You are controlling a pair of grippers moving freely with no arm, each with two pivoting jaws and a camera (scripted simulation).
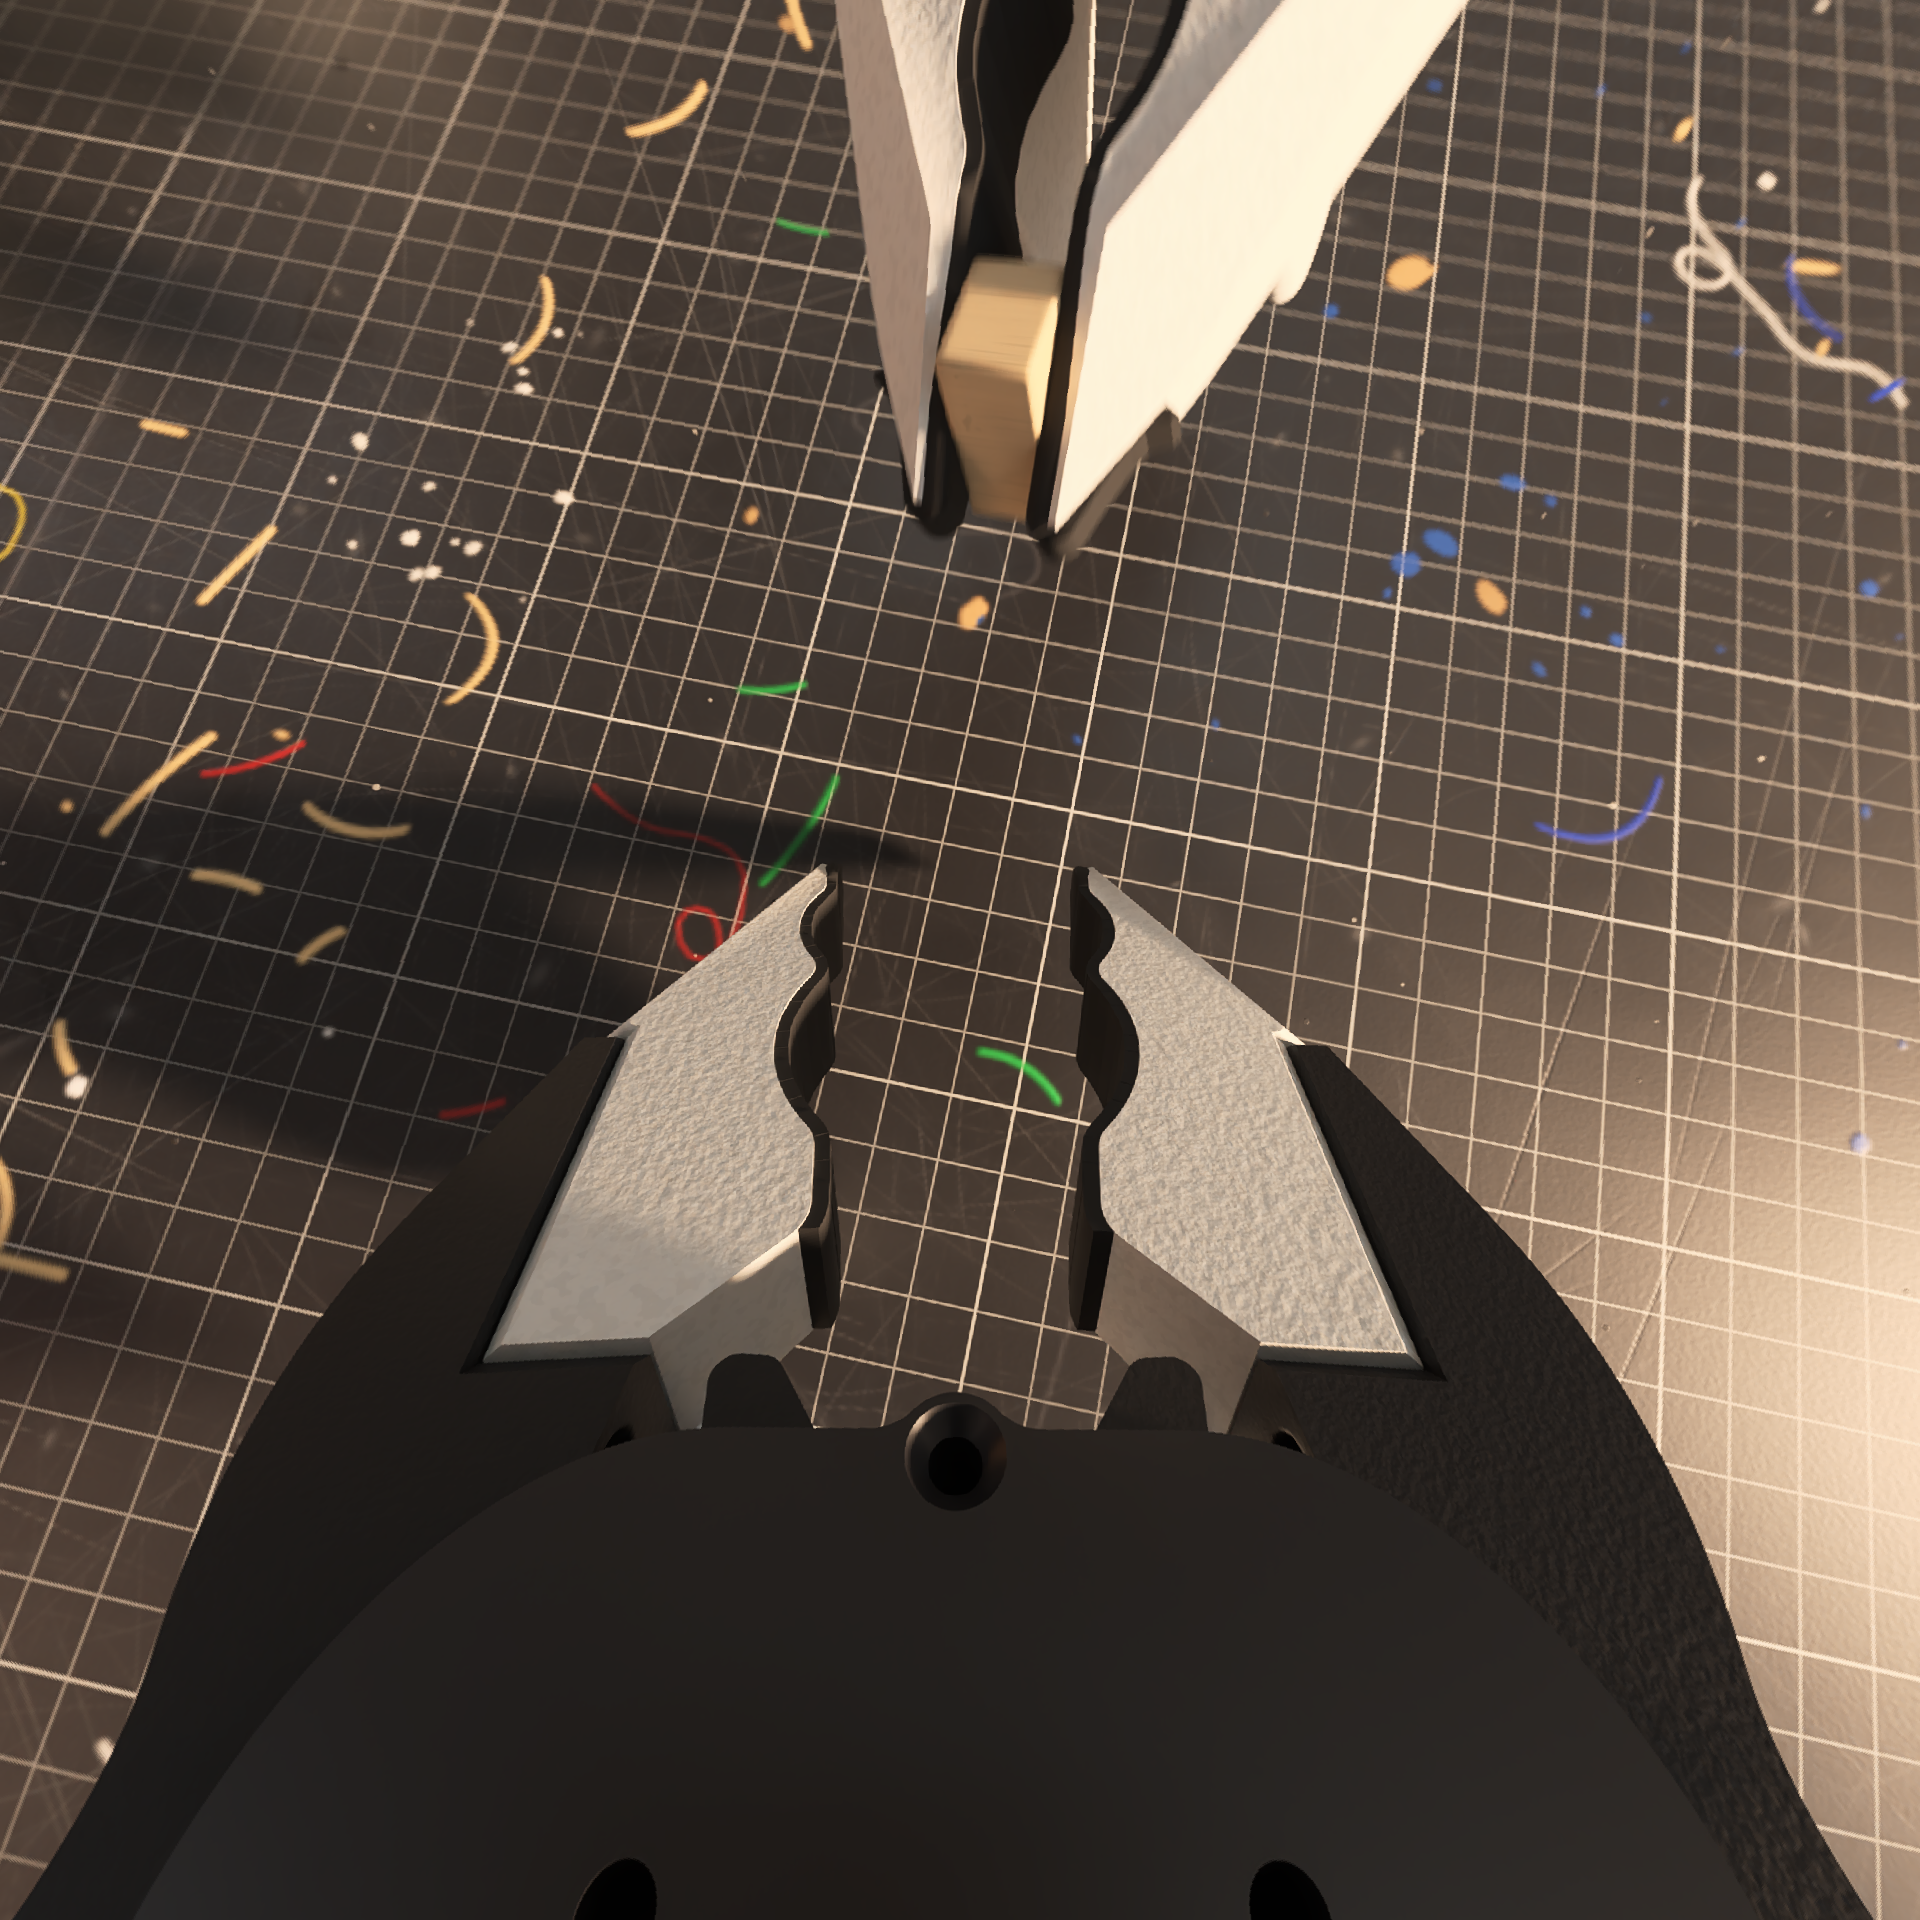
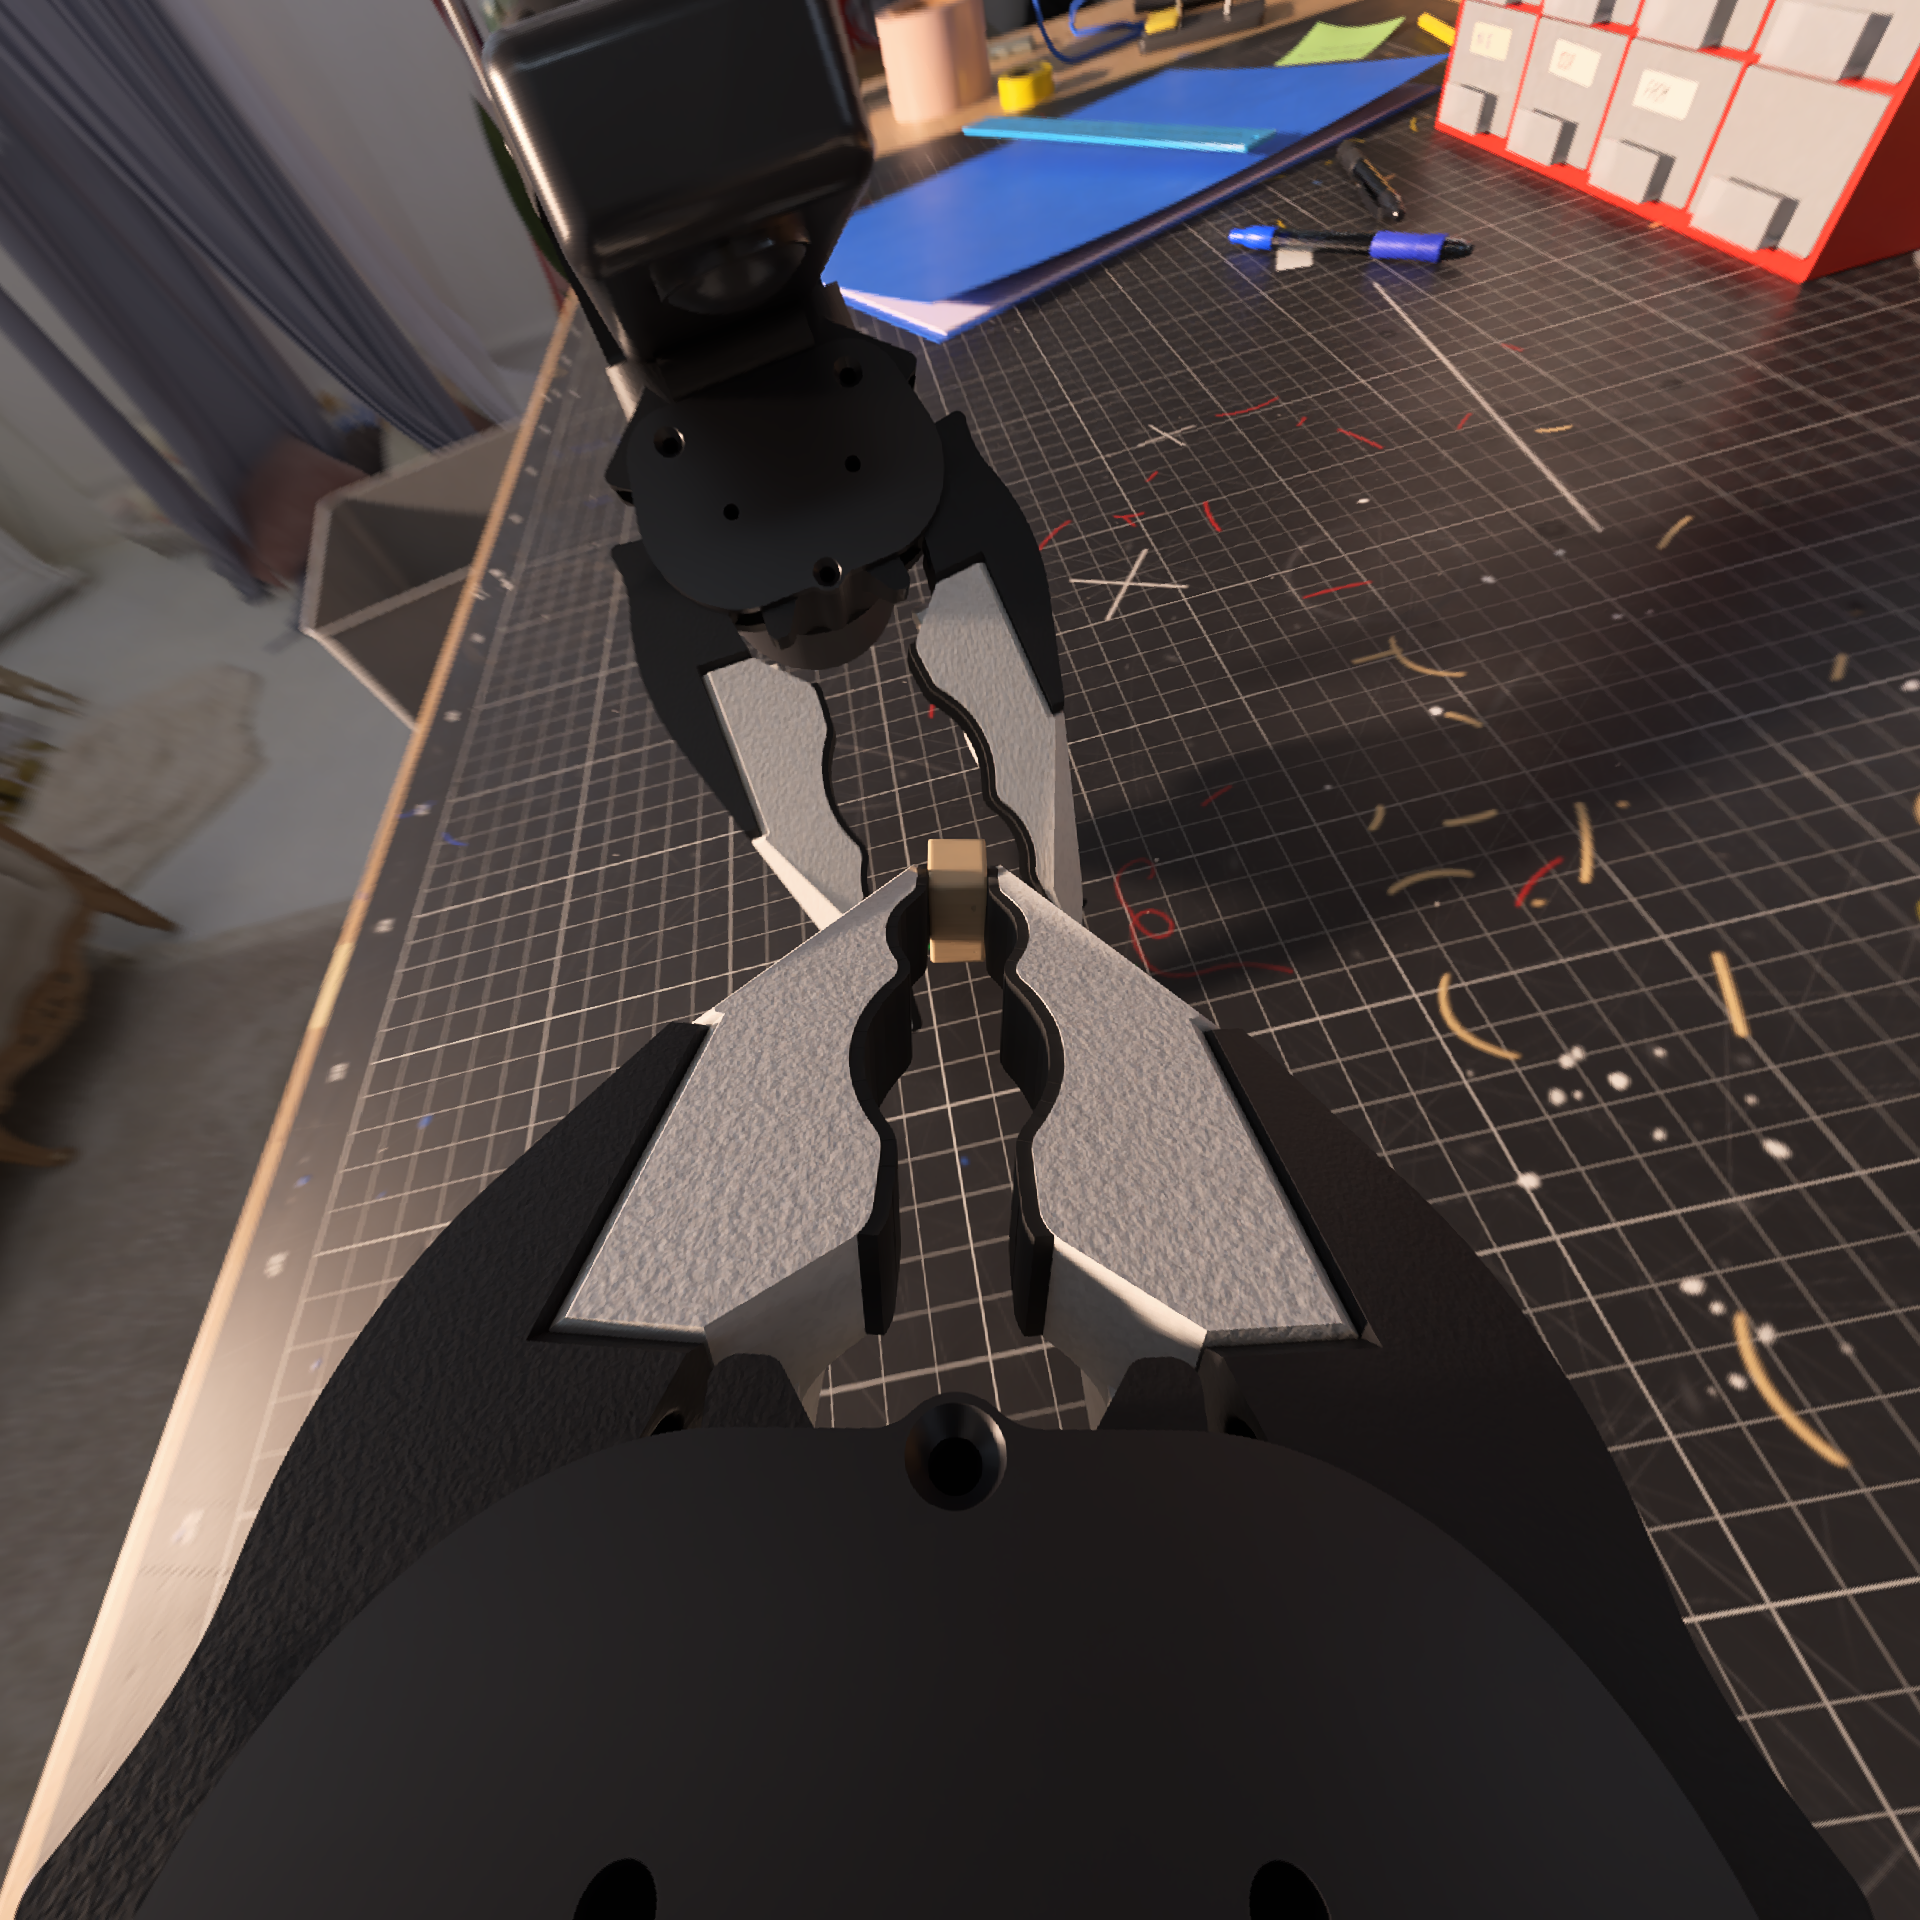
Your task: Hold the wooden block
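— Where is the wooden block (image 2: 956, 914) right now?

— Pinched at the very tips of my right gripper (image 2: 957, 883). Those jaws are clamped on its two side faces, and the block stands upright between them, its pale top poking just above the tips.

— Is it resting on the bench (image 1: 1455, 935)?

— From my left wrist view the block (image 1: 995, 390) sits low between the white fingers (image 1: 1153, 343), close to the gridded cutting mat (image 2: 1351, 1195). Whether its underside touches the mat, I cannot tell.

— And your left gripper (image 1: 954, 883)?

— Its jaws stand apart with nothing between them, only the mat's grid lines and a green scrap (image 1: 1020, 1072) showing in the gap. It points at the block from the opposite side, a short way off, not touching it. In my right wrist view its tips (image 2: 940, 868) sit just behind the block.

— Anything else on the bench?

— Coloured thread and paint specks scattered over the mat. Farther back, a blue folder (image 2: 1091, 197), a blue-capped marker (image 2: 1351, 246) and a red drawer organiser (image 2: 1704, 135).
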